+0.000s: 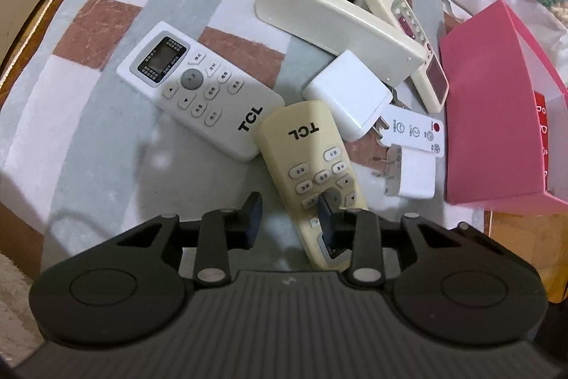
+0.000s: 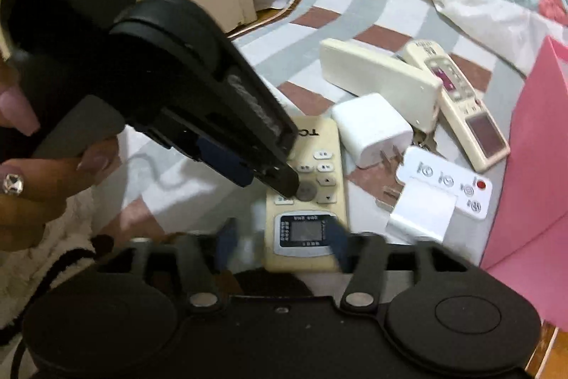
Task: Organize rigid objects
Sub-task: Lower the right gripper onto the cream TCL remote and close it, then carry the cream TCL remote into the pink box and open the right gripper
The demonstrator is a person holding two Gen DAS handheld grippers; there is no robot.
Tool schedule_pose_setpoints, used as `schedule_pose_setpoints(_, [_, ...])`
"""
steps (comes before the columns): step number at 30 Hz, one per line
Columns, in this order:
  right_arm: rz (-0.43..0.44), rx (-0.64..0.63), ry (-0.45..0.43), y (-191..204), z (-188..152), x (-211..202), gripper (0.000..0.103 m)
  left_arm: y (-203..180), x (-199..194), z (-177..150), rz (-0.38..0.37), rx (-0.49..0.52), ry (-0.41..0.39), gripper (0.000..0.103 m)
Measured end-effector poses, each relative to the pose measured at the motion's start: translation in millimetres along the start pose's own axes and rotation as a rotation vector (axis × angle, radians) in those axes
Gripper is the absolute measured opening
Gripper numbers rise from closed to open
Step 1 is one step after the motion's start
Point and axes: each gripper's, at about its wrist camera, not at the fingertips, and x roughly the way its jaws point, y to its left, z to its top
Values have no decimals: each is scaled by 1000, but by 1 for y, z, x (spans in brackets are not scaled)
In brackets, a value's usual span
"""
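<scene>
Striped grey, white and brown bedcover (image 1: 88, 95) is filling both views, soft and slightly rumpled. Low centre, the left gripper (image 1: 291, 212) is keeping its blue-padded fingers a little apart and pinching nothing; one finger is riding over the buttons of the yellowed TCL remote (image 1: 305, 144). The right gripper (image 2: 284, 240) is straddling that remote's display end, fingers half spread (blurred, contact unclear). With two tools crowding one smooth, hard plastic slab, a pad could slip or shove it into the glossy white charger (image 1: 346, 95) just beside. A pink box (image 1: 490, 116) is sitting at right.
</scene>
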Motion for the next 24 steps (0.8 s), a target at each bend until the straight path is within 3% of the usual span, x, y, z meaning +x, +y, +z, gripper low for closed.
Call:
schedule_pose_setpoints(4, [-44, -76, 42, 2, 3, 10, 71, 1, 3, -2, -26, -14, -8, 34])
schedule_pose_setpoints(7, [-56, -55, 60, -9, 8, 25, 72, 4, 6, -3, -66, -53, -4, 34])
schedule_pose_setpoints(9, [-67, -31, 46, -12, 11, 25, 63, 6, 6, -5, -77, -76, -11, 34])
schedule_pose_setpoints(11, [-54, 2, 47, -16, 13, 23, 63, 8, 6, -6, -97, -91, -20, 34])
schedule_pose_setpoints(15, [-49, 46, 37, -18, 10, 20, 63, 9, 7, -8, -179, -159, -6, 45])
schedule_pose_setpoints(24, [-18, 122, 9, -19, 7, 21, 62, 2, 11, -14, -118, -132, -48, 36])
